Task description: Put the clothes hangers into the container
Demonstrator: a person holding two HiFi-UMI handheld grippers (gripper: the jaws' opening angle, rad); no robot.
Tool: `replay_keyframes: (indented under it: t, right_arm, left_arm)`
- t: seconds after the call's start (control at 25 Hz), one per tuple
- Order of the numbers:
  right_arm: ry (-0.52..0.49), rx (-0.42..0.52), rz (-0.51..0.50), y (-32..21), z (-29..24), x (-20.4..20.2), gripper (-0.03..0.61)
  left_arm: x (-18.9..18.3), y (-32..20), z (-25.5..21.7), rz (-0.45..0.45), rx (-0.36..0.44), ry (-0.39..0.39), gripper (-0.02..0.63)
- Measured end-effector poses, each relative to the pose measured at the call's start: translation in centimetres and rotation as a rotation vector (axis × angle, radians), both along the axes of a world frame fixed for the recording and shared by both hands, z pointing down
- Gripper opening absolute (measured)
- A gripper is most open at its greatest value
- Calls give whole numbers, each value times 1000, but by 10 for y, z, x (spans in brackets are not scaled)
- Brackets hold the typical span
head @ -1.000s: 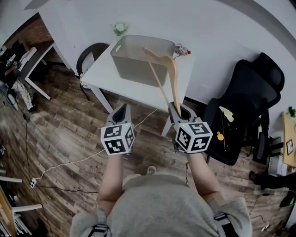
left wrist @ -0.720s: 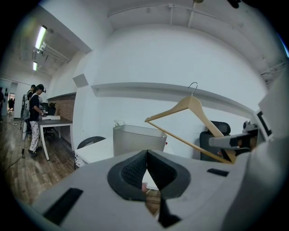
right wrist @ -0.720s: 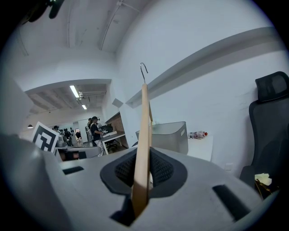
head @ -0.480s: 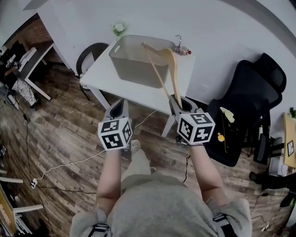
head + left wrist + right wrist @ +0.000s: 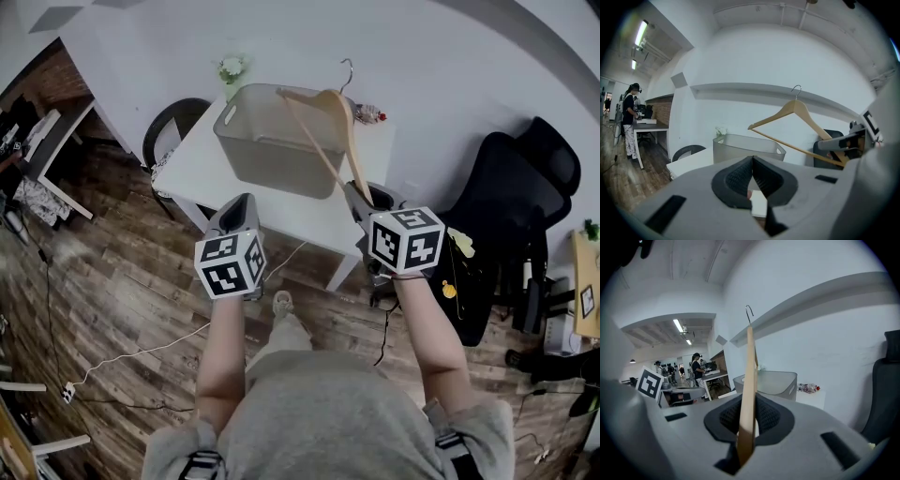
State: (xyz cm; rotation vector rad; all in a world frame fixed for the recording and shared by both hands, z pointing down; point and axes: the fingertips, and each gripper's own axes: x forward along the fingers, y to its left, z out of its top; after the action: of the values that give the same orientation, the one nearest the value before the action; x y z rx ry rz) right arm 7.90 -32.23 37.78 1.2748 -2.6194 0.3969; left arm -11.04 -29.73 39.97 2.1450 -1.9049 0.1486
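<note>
Head view: I have stepped closer. The wooden hanger in my right gripper now leans forward over the edge of the grey container just ahead, so I think I can drop it in soon.

Left gripper view: my left gripper is closed with nothing in it.

Right gripper view: the thin hanger stands up, pinched tight between my jaws, with its hook on top.

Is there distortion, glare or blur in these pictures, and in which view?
Head view: evenly lit, sharp, no glare. Left gripper view: fisheye with a black rim, the wall ledge bows, ceiling lamps glare at upper left. Right gripper view: same black rim, the hanger looks soft near the lens.
</note>
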Motion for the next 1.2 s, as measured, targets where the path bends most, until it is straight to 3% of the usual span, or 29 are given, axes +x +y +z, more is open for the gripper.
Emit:
replay_keyframes:
  t: [0.24, 0.68, 1.2]
  right_arm:
    - [32, -54, -41, -48, -1, -16, 37]
    - [184, -120, -136, -117, -6, -48, 37]
    - [317, -260, -206, -169, 26, -79, 37]
  left_arm:
    - [-23, -50, -9, 6, 7, 4, 8]
    - [-69, -129, -23, 14, -3, -4, 8]
    - [-83, -190, -28, 82, -3, -16, 8]
